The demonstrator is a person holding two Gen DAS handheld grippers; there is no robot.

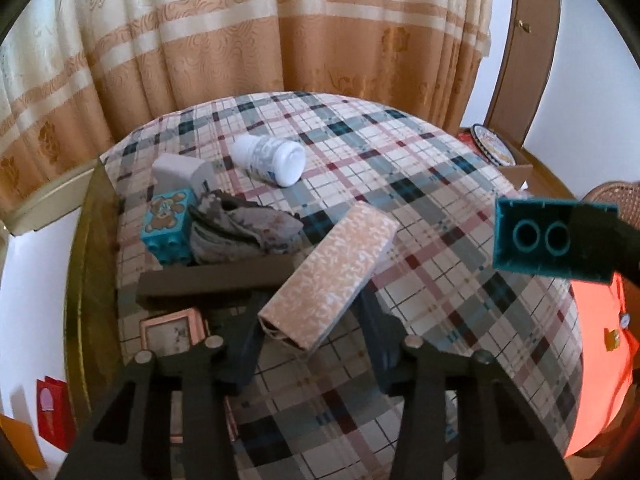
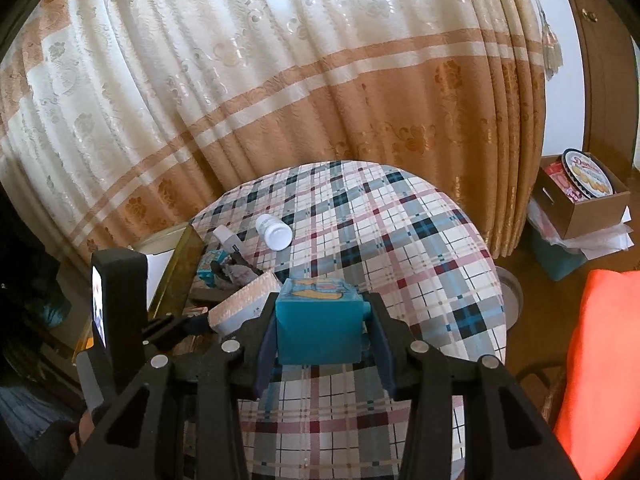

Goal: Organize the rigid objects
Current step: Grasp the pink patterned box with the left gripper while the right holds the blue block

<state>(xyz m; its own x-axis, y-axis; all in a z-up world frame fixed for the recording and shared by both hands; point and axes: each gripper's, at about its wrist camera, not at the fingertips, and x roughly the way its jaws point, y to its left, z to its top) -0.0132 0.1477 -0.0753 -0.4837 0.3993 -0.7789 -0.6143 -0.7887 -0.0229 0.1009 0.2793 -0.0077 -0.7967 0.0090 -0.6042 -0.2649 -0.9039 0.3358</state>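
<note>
My left gripper (image 1: 310,304) is shut on a long peach patterned box (image 1: 332,268), whose far end rests tilted on a dark brown bar (image 1: 216,280). My right gripper (image 2: 324,306) is shut on a teal toy block (image 2: 320,328) and holds it above the plaid table (image 2: 420,248). In the left wrist view the same block (image 1: 554,236) hangs at the right, hollow underside showing. A white bottle (image 1: 272,156) lies on its side further back. A second teal block with a bear picture (image 1: 168,220) sits beside a grey cloth (image 1: 240,232) and a white box (image 1: 180,168).
A gold-rimmed tray edge (image 1: 92,260) borders the table's left side, with a pink-framed item (image 1: 172,332) close to my left fingers. A curtain hangs behind. At the right are a cookie tin in a cardboard box (image 2: 584,176) and an orange cushion (image 2: 600,360).
</note>
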